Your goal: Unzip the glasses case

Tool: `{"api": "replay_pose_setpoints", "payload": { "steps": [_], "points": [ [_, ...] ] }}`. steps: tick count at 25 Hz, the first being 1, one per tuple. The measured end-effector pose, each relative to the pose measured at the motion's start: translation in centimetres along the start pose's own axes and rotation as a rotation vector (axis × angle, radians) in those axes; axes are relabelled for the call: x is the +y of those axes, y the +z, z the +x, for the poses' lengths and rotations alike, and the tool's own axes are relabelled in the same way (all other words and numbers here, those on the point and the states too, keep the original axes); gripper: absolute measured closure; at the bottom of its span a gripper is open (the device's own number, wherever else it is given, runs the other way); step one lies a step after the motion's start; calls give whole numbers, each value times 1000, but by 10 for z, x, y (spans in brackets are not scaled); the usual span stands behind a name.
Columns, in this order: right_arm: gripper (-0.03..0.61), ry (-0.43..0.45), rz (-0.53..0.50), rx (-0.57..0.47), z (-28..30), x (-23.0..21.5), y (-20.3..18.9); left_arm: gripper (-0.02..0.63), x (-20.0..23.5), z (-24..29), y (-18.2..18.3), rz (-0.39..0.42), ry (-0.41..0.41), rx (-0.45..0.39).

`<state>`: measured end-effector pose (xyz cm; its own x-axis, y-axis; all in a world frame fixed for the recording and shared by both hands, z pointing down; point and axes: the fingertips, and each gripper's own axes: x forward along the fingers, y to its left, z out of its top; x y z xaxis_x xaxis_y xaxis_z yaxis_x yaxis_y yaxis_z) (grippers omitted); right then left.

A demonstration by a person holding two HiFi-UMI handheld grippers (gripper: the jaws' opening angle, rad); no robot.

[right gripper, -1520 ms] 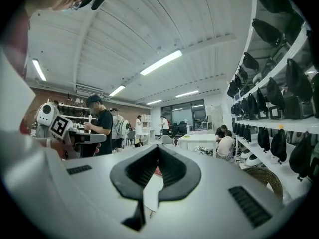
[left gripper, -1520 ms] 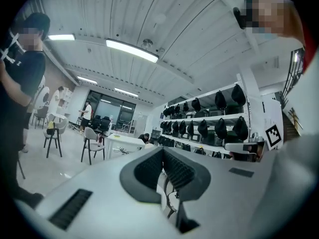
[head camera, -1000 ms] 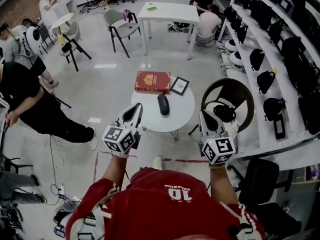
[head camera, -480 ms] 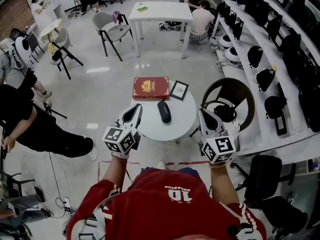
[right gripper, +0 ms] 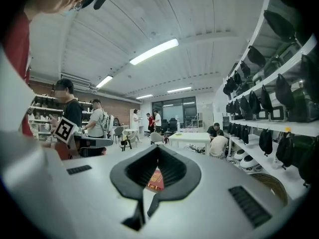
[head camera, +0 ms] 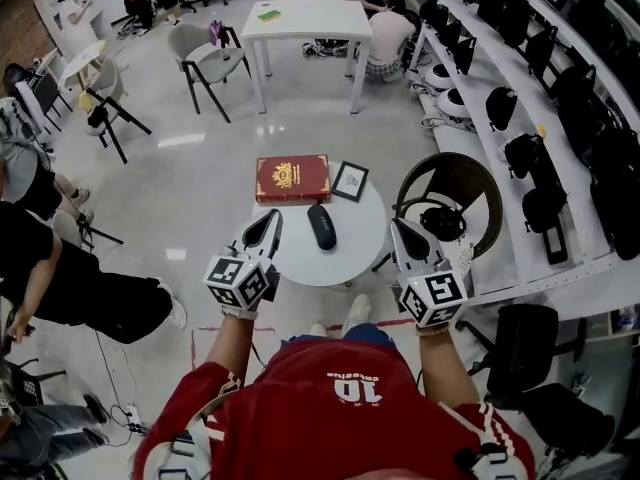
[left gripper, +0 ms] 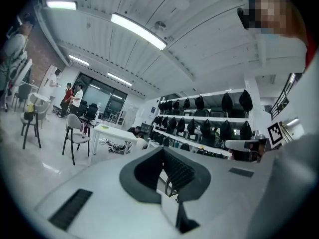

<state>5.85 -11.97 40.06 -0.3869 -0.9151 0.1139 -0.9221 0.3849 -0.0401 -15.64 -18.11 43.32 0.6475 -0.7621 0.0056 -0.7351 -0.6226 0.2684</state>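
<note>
The black glasses case lies zipped on the small round white table, just in front of a red book and a small framed picture. My left gripper hovers at the table's near left rim, short of the case, with its jaws shut and empty. My right gripper hangs at the table's near right rim, also shut and empty. Both point level, away from me. In the right gripper view a bit of the red book shows past the jaws.
A round dark chair holding a headset stands right of the table. Shelves with black bags run along the right. A white desk, chairs and several people are farther off; a person in black stands at the left.
The round table and the case have come nearer in the head view. Both grippers have moved forward toward the table's near rim and have stayed shut.
</note>
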Motion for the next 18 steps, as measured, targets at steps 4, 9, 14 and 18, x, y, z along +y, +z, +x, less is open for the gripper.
{"api": "replay_pose_setpoints", "payload": {
  "steps": [4,9,14,18],
  "points": [
    [563,2,1,-9,9,-7,1,604,2,9,-3,-9,-9,5],
    [563,18,-1,-21,21,-14,1,604,0,20,3,19,-15,3],
    [563,26,6,-36,28,-21,7,573,-3,33,6,85,-3,42],
    [563,30,7,-33,35,-25,8,501,-5,47,2,62,-24,53]
  ]
}}
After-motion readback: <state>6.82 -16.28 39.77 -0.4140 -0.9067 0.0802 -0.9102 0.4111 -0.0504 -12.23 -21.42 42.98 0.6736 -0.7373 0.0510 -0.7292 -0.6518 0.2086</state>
